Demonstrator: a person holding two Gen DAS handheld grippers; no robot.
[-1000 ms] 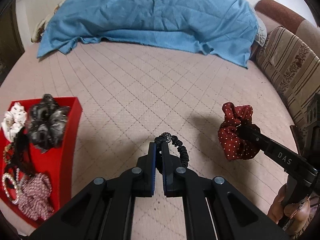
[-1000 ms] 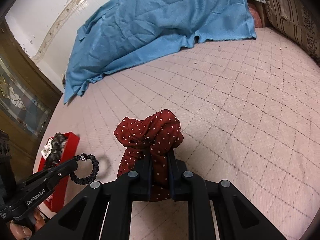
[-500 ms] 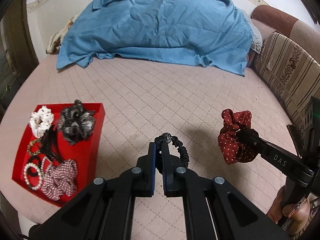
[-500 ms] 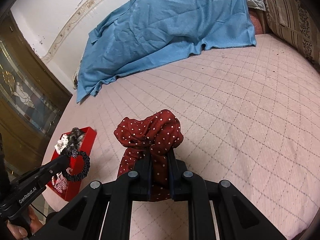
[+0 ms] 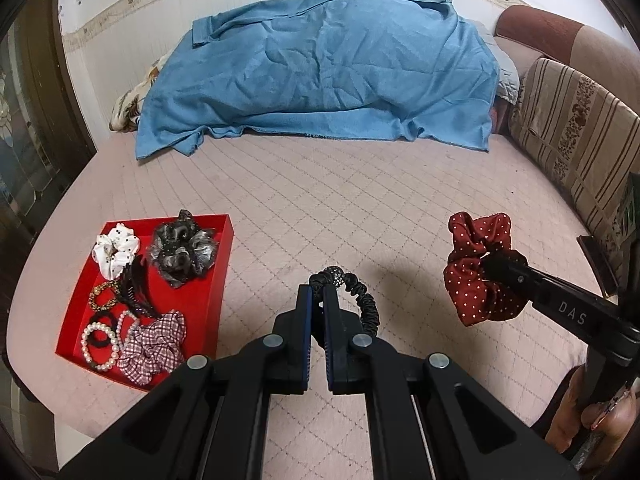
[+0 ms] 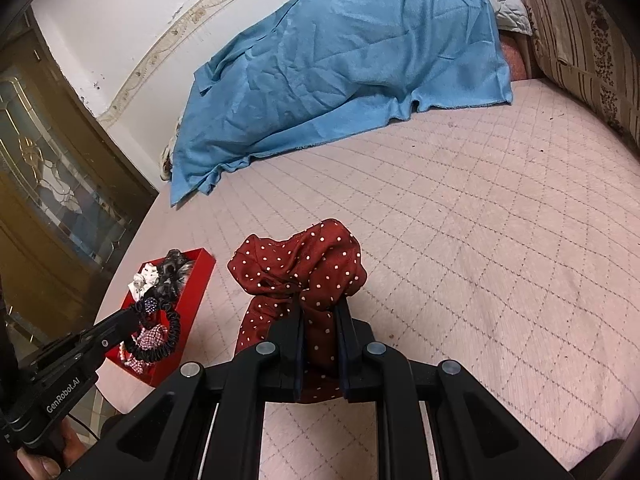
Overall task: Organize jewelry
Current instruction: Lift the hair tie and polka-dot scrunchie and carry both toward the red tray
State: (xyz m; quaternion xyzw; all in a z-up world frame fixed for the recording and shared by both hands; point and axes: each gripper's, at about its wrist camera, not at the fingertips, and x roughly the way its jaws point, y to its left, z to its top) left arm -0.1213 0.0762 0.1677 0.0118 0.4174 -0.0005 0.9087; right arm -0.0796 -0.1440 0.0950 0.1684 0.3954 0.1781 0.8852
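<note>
Two hair accessories are held clear of a quilted pink bedspread [image 5: 340,208] stitched in a diamond pattern. At lower centre of the left wrist view, the left gripper [image 5: 317,294] is clamped on a thin black ruched hair tie [image 5: 362,300], whose loop curls to the right of the fingers and carries a beaded, glittering knot at the tips. At right of the same view, the right gripper [image 5: 490,260] is closed on a dark red polka-dot scrunchie [image 5: 476,268] of soft, gathered fabric; in the right wrist view the same scrunchie [image 6: 304,264] bulges above the closed fingers at centre frame. At lower left of the left wrist view, a shallow rectangular red tray [image 5: 200,308] lies on the bedspread and contains a white dotted scrunchie [image 5: 114,250], a grey frilled scrunchie [image 5: 182,254], a checked pink scrunchie [image 5: 154,346], a pearl bead bracelet [image 5: 100,344] and a black claw clip [image 5: 134,284]. Across the upper part of both views, a crumpled blue cloth [image 5: 320,68] is draped over a mound. A striped, patterned cushion [image 5: 576,140] is seen at the right edge.
</note>
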